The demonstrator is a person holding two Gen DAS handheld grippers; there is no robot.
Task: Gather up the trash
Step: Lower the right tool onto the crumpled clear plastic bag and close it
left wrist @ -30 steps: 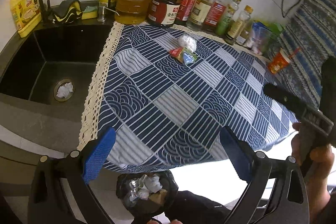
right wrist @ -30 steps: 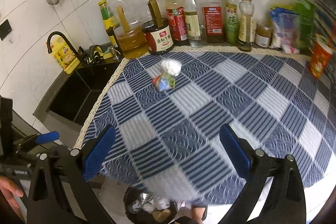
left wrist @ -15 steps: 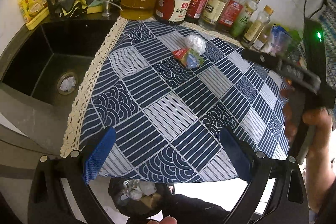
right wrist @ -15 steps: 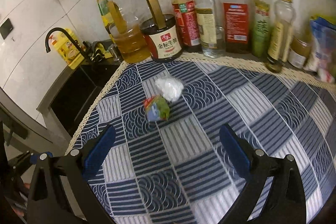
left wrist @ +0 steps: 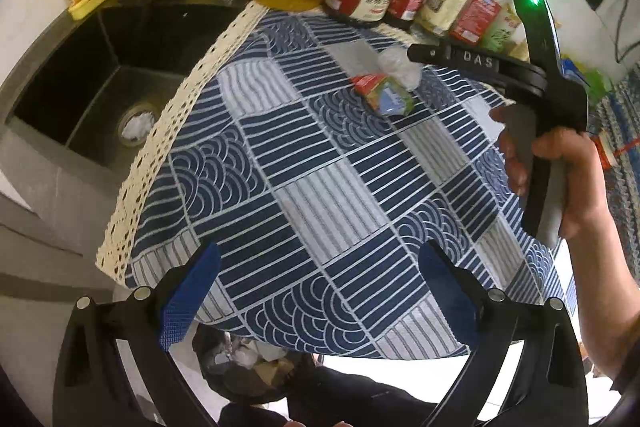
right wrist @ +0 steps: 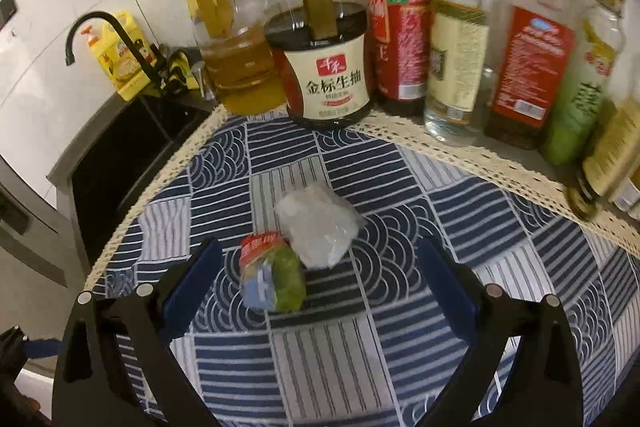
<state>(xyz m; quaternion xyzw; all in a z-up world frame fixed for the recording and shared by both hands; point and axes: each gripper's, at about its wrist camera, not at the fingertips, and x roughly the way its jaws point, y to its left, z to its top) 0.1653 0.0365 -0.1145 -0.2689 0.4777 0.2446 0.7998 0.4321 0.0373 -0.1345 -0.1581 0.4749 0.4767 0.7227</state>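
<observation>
On cloth (right wrist: 320, 355), wrapper (right wrist: 272, 277) lay between wide-spread right gripper (right wrist: 320, 283) fingers, touching wad (right wrist: 320, 227); left gripper (left wrist: 320, 291) open, empty, above bin (left wrist: 252, 367)

Right claw (right wrist: 320, 283) advanced, now straddling wrapper (right wrist: 272, 277).

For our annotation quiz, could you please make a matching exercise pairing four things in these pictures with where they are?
Things:
1. colourful wrapper
2. white wad
3. bin
4. soy jug

Places:
A. in the sink drain
B. on the floor below the cloth's near edge
C. between the open right claw fingers
D. at the wall, behind the cloth

Pairs: 1-C, 2-A, 3-B, 4-D
</observation>
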